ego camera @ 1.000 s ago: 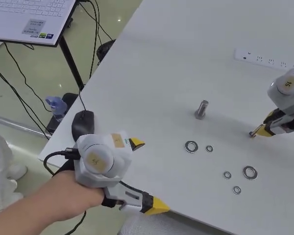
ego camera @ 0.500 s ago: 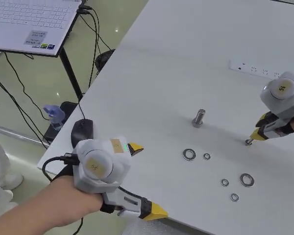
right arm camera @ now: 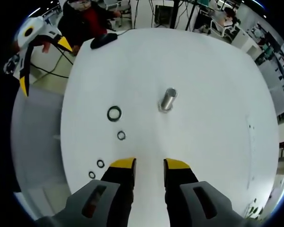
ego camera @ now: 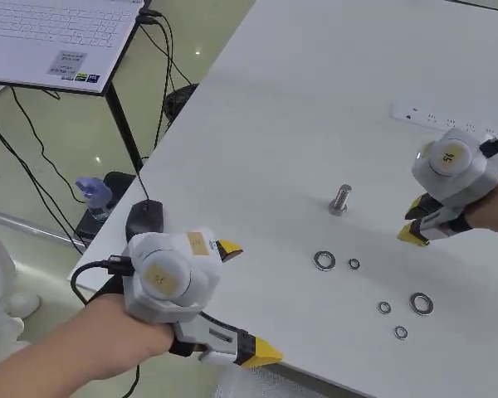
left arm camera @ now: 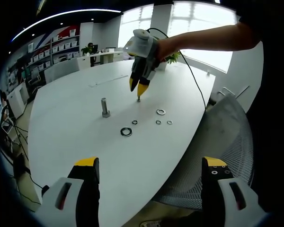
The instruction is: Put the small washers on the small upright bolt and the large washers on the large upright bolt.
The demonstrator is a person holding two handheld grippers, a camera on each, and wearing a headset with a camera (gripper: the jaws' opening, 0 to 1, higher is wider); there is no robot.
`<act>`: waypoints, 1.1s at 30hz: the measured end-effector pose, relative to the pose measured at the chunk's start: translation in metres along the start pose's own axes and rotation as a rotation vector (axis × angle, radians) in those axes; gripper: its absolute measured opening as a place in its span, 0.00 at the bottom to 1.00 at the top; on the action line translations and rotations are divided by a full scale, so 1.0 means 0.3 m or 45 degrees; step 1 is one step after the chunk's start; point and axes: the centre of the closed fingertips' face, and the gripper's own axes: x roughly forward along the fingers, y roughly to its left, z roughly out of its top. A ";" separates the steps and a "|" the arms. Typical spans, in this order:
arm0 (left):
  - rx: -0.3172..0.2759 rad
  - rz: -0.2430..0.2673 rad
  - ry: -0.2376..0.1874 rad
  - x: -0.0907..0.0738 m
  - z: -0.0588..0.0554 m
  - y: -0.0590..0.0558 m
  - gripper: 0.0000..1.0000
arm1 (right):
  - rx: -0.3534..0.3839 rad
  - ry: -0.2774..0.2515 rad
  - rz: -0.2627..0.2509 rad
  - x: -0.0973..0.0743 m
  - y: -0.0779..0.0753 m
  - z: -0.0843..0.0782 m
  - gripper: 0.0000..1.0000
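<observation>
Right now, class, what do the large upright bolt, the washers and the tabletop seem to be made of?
Large bolt: likely steel, grey with a dull metallic sheen. Washers: probably metal, thin silvery rings catching light. Tabletop: smooth matte white, perhaps laminate; cannot be sure.

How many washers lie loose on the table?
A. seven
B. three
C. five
C: the head view shows two large washers and three small washers flat on the table, with none on the large bolt.
</observation>
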 end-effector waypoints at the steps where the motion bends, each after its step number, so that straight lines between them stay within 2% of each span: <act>1: 0.001 0.001 -0.001 -0.001 -0.001 0.000 0.89 | -0.002 -0.001 0.003 0.003 0.005 0.004 0.25; 8: -0.002 0.002 -0.021 -0.007 0.001 -0.002 0.91 | -0.030 -0.003 0.027 0.022 0.050 0.027 0.26; 16: -0.010 -0.005 -0.032 -0.016 0.001 0.001 0.91 | -0.022 -0.028 0.053 0.044 0.091 0.042 0.28; 20: -0.006 -0.001 -0.022 -0.019 -0.006 0.004 0.90 | -0.022 -0.028 0.072 0.066 0.121 0.040 0.28; 31: -0.012 0.000 -0.038 -0.034 -0.006 0.009 0.90 | -0.019 -0.030 0.071 0.124 0.163 0.045 0.28; 33: -0.012 0.003 -0.037 -0.036 -0.007 0.010 0.90 | 0.002 -0.049 0.062 0.139 0.161 0.050 0.28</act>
